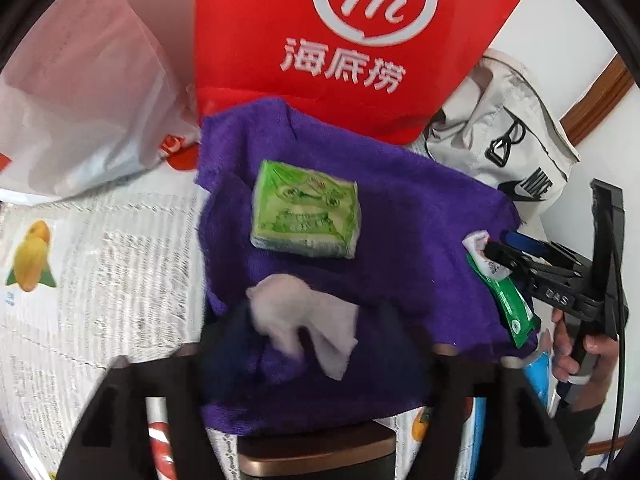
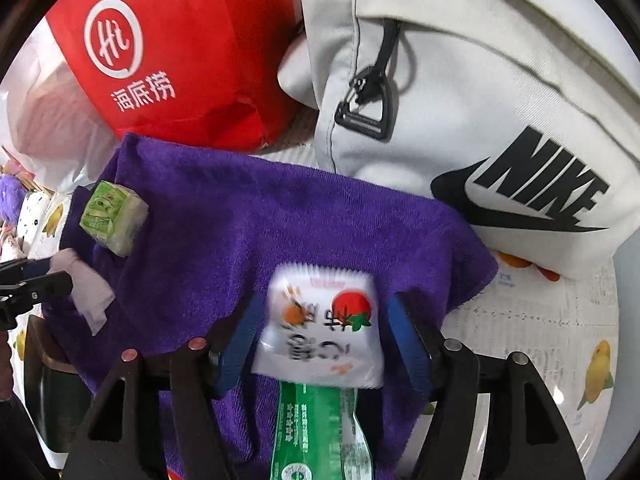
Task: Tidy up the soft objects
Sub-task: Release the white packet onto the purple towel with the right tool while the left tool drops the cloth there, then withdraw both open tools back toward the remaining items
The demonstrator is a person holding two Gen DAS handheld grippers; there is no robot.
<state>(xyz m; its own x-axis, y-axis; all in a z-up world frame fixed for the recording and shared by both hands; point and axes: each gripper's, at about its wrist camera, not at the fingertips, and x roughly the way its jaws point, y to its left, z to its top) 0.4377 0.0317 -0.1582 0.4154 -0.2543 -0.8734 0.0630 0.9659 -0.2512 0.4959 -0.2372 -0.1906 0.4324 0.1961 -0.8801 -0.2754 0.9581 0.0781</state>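
Newspaper (image 2: 532,316) covers the tabletop, and a purple towel (image 2: 248,232) is spread over it as the sorting ground for the soft things. At its near edge the right gripper (image 2: 320,336) has a white snack packet (image 2: 320,328), printed with a strawberry, sitting between its blue pads (image 2: 404,340); the jaws stand about as wide as the packet, and the blur keeps me from telling whether they pinch it or merely frame it. A green sachet (image 2: 316,432) lies under the packet, running back toward the camera. To the left, the left gripper (image 1: 316,344) carries a crumpled white tissue (image 1: 304,320) at its fingertips just above the towel; I cannot tell how tightly. A green tissue pack (image 1: 306,210) rests near the towel's middle, apparently already sorted. Behind the towel stand a red paper bag (image 1: 352,40), a grey Nike bag (image 2: 480,100) and a translucent plastic bag (image 1: 80,92), probably where the items came from.
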